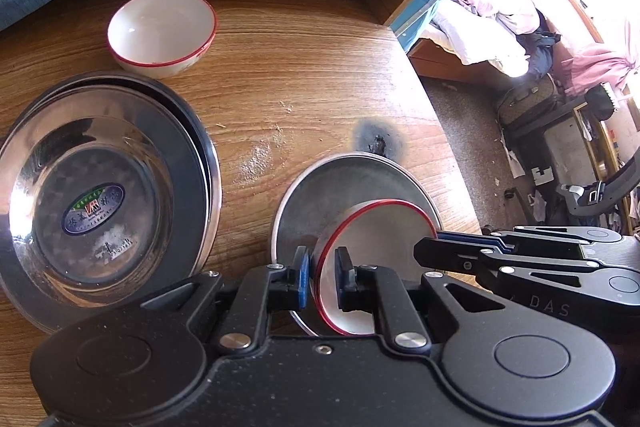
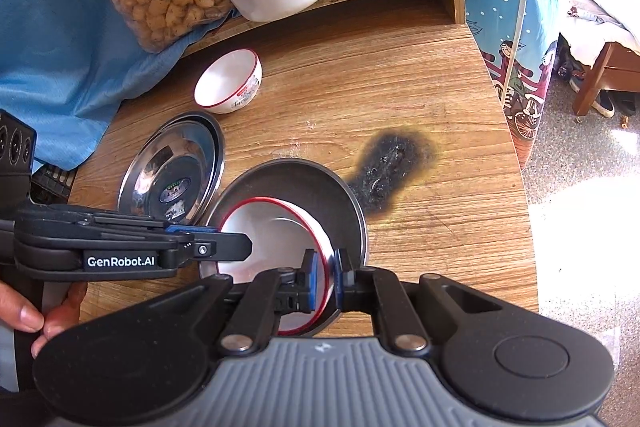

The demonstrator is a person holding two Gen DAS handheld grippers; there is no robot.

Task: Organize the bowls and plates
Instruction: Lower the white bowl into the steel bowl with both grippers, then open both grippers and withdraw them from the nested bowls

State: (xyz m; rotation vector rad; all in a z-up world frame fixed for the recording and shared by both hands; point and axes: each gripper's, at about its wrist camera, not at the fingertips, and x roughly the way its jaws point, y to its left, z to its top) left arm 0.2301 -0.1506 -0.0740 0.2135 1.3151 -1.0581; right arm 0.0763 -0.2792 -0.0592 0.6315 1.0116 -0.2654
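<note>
Mid-task. Left gripper (image 1: 323, 277) has its fingers pinched on the rim of a red-rimmed bowl (image 1: 376, 247) sitting in a steel plate (image 1: 316, 195) at the near worktop edge; right gripper (image 2: 325, 279) clamps that plate's rim. Steel plates stacked left (image 1: 100, 187). Second bowl (image 1: 162, 31) sits far, unstacked.

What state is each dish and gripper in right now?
Held bowl: tilted, inside the metal plate, rim pinched by both grippers.
Metal plate: on the table, under the held bowl.
Far bowl: upright, empty, alone.
Stacked plates: nested, empty, resting on the table.
Left gripper: shut on the held bowl.
Right gripper: shut on the held bowl.
</note>
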